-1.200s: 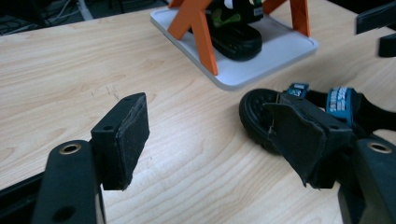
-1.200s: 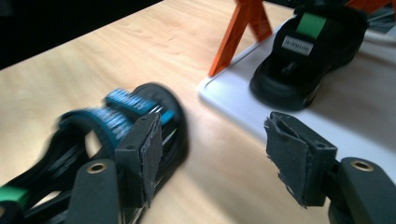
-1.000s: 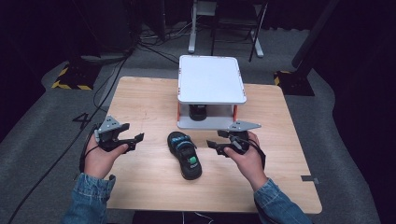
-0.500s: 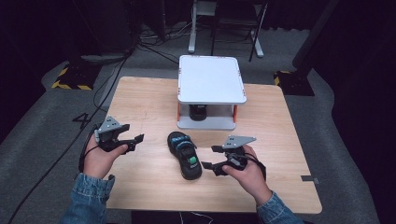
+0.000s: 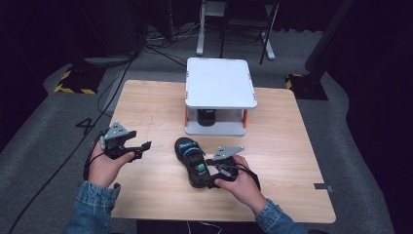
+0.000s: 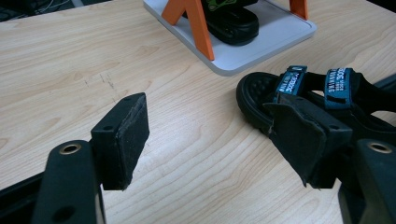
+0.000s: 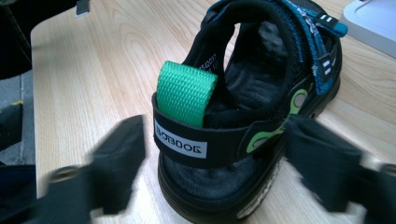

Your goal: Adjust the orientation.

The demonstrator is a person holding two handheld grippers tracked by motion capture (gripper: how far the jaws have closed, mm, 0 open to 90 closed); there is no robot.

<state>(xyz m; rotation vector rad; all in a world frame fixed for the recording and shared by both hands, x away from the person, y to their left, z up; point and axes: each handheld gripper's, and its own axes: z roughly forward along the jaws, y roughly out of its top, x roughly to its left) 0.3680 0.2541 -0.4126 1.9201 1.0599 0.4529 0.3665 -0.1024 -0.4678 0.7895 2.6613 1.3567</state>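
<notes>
**A sandal waits to be picked up**

A black sandal point(image 5: 192, 163) with blue straps and a green tab lies on the wooden table point(image 5: 292, 146), just in front of a small white shelf point(image 5: 219, 83) with orange legs. Another sandal point(image 5: 206, 117) already sits on the shelf's lower board, so this one probably belongs up there too.

The right gripper point(image 7: 219, 163) comes at the sandal from the heel end. Its jaws have just been closing a bit, and the heel sits between them. They stand on each side of the heel, but the picture is blurry there, so they seem not to squeeze it yet. The heel is a good place to grab, because it is narrow and firm.

The left gripper point(image 6: 215, 140) hangs off to the side over the bare table, its jaws spread wide and holding nothing. It stays clear so the other one has room.
</notes>
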